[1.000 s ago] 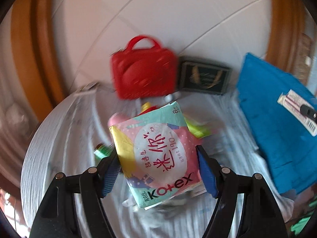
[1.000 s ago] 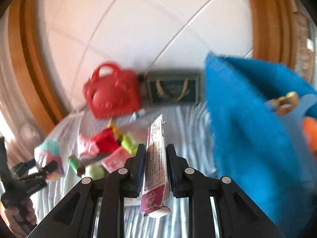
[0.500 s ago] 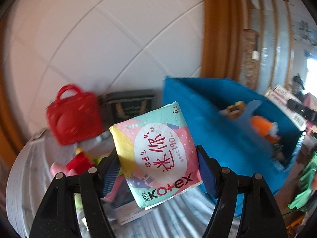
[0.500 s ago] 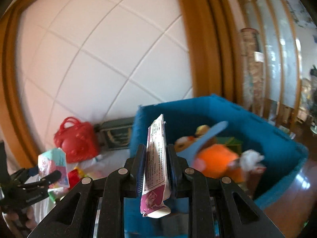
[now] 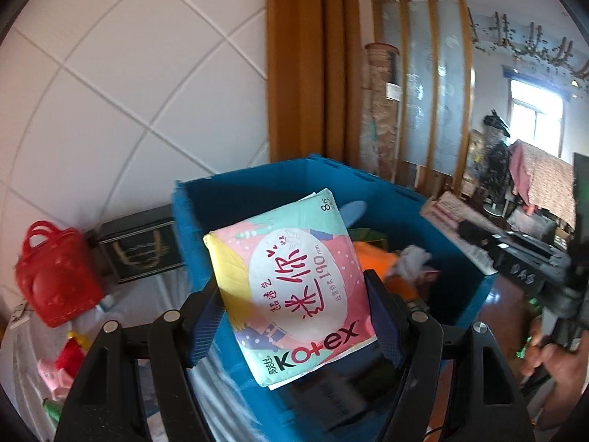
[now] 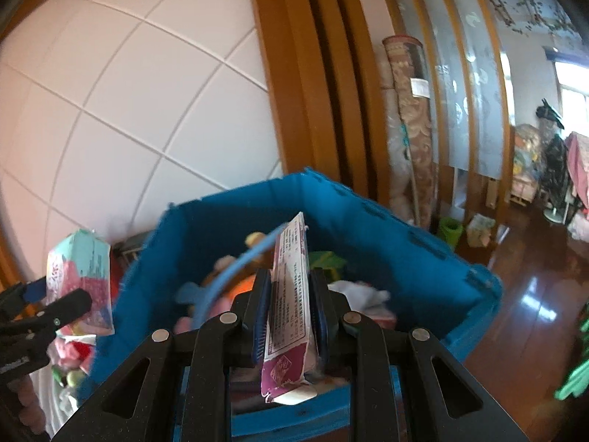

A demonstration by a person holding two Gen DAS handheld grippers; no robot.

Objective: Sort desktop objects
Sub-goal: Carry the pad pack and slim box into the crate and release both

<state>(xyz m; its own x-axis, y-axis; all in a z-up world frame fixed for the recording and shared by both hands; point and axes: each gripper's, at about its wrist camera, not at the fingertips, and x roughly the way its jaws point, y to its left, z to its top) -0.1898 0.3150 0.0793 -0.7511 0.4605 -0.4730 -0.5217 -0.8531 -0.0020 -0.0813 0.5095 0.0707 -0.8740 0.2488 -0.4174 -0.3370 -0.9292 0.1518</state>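
My left gripper is shut on a pastel Kotex pad pack, held above the near-left corner of the blue bin. My right gripper is shut on a thin white and magenta packet, which hangs over the blue bin. Inside the bin lie an orange toy, a blue strip and white cloth. The right wrist view shows the left gripper with the pad pack at the bin's left side. A hand carries the right gripper at the right edge of the left wrist view.
A red toy handbag and a dark box stand by the tiled wall left of the bin. Small toys lie on the striped cloth. A wooden frame, a rolled carpet and glossy floor lie behind and right.
Both grippers swung right from the cluttered cloth to above the blue bin, each keeping its item. The red handbag and dark box slid to the left edge.
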